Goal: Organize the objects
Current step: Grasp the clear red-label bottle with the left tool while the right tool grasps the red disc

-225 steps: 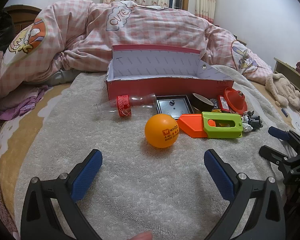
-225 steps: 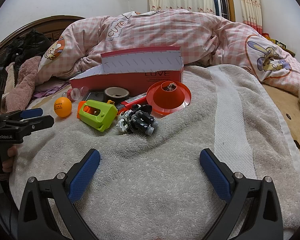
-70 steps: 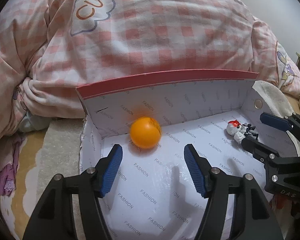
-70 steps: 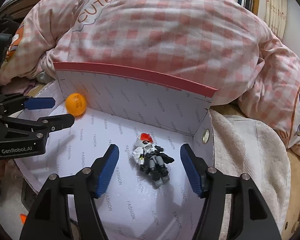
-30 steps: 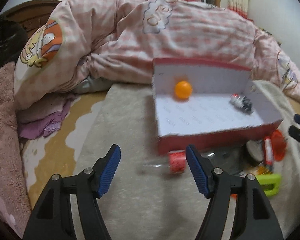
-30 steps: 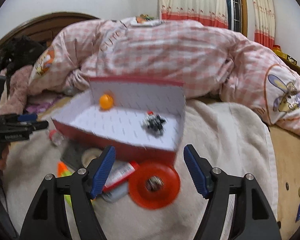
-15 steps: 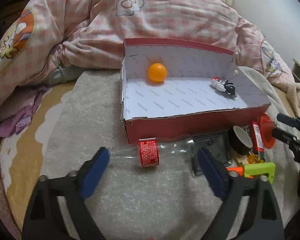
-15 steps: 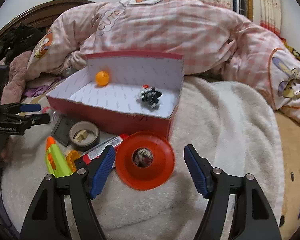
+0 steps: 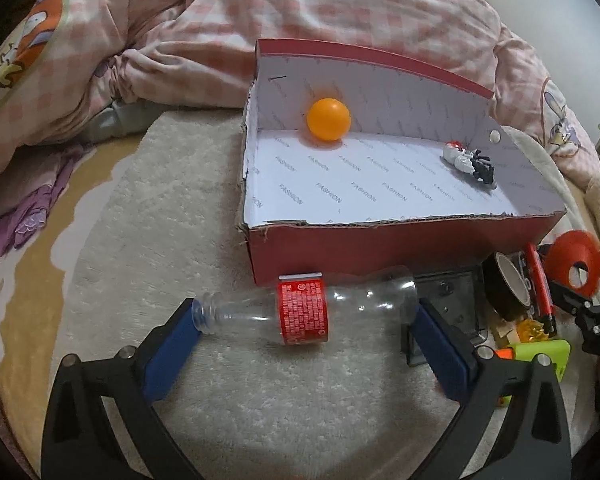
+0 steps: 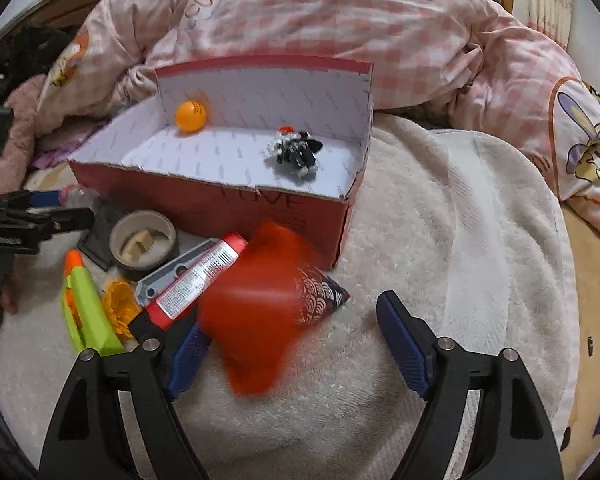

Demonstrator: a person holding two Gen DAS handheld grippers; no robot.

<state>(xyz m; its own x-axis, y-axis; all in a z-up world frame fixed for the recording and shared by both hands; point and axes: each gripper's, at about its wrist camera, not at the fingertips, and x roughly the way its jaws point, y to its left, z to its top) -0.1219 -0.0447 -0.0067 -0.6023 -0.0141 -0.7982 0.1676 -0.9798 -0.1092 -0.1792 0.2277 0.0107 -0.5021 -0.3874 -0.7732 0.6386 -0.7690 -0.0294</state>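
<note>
The left gripper (image 9: 304, 332) is spread wide, its fingers bracketing the clear plastic bottle with a red label (image 9: 304, 312) end to end on the bed's cream towel (image 9: 172, 216), likely lining up a grasp. The right gripper (image 10: 292, 340), released too, has the blurred orange plastic funnel (image 10: 256, 312) tipped against its left finger. Half a second ago that funnel lay flat. The orange ball (image 9: 328, 119) and small robot figure (image 10: 296, 153) sit in the red cardboard box (image 9: 400, 244), as before.

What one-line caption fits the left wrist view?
Open left gripper straddles a clear bottle lying before a red box holding an orange ball and toy figure.
</note>
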